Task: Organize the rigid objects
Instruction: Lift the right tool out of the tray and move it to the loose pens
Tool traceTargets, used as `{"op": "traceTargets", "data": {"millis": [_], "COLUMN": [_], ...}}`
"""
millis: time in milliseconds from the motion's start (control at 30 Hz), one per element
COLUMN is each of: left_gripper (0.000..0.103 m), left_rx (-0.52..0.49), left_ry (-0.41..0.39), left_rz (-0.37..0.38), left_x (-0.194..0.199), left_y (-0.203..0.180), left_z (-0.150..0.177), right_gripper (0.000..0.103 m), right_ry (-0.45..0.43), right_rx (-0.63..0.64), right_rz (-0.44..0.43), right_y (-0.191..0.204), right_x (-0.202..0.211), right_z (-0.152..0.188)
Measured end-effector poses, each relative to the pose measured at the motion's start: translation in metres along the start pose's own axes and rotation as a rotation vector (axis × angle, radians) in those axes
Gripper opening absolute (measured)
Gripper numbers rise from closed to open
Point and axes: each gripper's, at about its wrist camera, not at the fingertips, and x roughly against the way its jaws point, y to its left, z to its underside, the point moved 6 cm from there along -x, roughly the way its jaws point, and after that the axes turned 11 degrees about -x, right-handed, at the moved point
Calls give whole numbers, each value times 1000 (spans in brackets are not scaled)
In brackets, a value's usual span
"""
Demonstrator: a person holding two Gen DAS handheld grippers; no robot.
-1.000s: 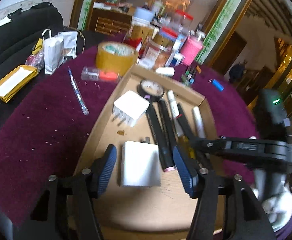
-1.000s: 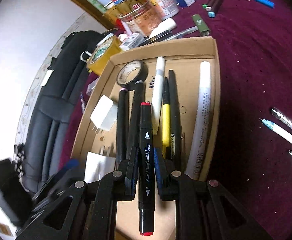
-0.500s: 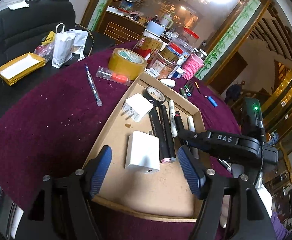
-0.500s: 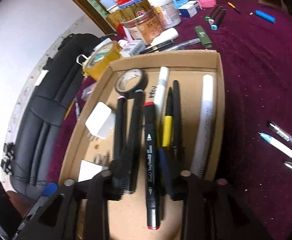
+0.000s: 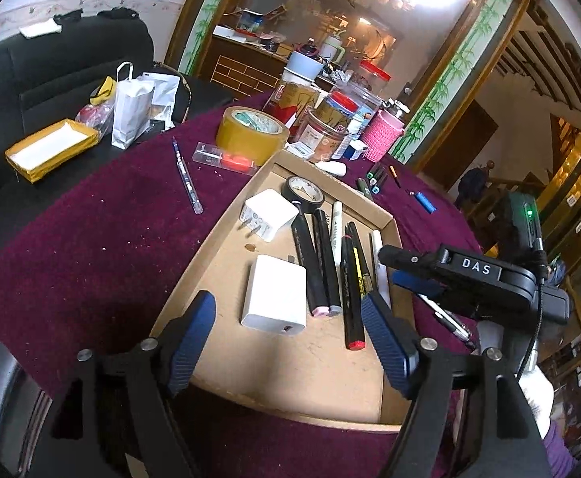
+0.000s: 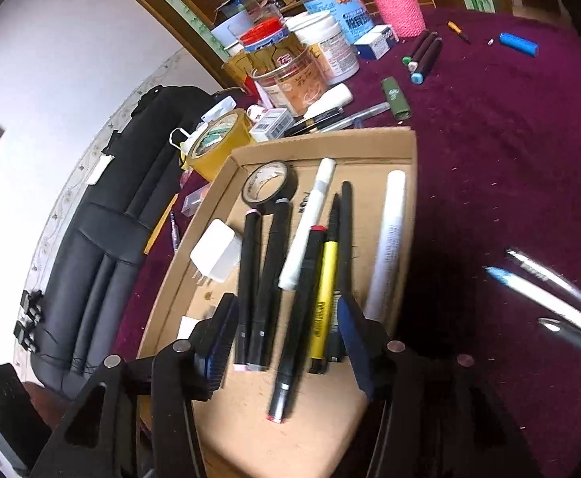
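Both grippers hang over the near end of the cardboard tray (image 5: pixel 218 239), which sits on a purple tablecloth (image 5: pixel 91 247). The right gripper (image 6: pixel 286 342) has just been opening its jaws; its fingers stand apart and nothing is pinched. The red-capped black marker (image 6: pixel 294 318) lies loose on the tray floor between the pads, its near cap poking toward the tray's front edge. The left gripper (image 5: pixel 286 330) has also just been spreading its fingers, and they hold nothing; the white charger block (image 5: pixel 274 294) lies flat in the tray just beyond them.

Further into the tray, beside the marker, lie two black markers (image 6: pixel 258 279), a white pen (image 6: pixel 310 223), a yellow pen (image 6: pixel 324 290) and a white tube (image 6: pixel 388 239) along the tray's right wall. A second white plug (image 5: pixel 270 213) and a roll of black tape (image 5: pixel 304 193) sit at the tray's far end. Beyond the tray stands a roll of brown packing tape (image 5: pixel 250 131), then jars.
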Motion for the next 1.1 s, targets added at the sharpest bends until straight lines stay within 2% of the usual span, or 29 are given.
{"op": "traceTargets", "data": {"millis": [67, 200, 233, 267, 300, 367, 467, 500, 567, 667, 900, 1100], "left_gripper": [75, 76, 77, 82, 86, 86, 86, 86, 86, 86, 86, 86], "left_rx": [-29, -199, -219, -231, -237, -245, -270, -288, -318, -366, -504, -582], "left_ry": [-10, -125, -144, -156, -165, -164, -130, -114, -92, -65, -7, 36], "left_rz": [-48, -356, -376, -385, -389, -374, -367, -367, -364, -350, -310, -284], "left_x": [3, 23, 27, 29, 30, 28, 18, 13, 6, -3, -26, -42], "left_y": [-3, -17, -23, -27, -32, -41, -53, -61, -72, -95, -155, -191], "left_z": [-1, -10, -10, -11, -12, -13, -12, -10, -7, -1, 13, 23], "right_gripper": [63, 68, 68, 69, 70, 74, 90, 99, 103, 103, 103, 102], "right_ry": [-18, -85, -107, -126, -151, -229, -406, -450, -519, -511, -516, -495], "right_rx": [7, 60, 77, 92, 110, 164, 248, 266, 299, 289, 139, 105], "right_rz": [9, 43, 40, 41, 48, 80, 165, 189, 235, 273, 278, 283], "right_y": [-7, -21, -24, -26, -28, -31, -38, -40, -50, -73, -141, -172], "right_x": [8, 35, 44, 53, 62, 84, 121, 130, 146, 153, 177, 185], "right_z": [-1, -1, 0, 0, 0, 0, 2, 2, 1, -8, -26, -27]}}
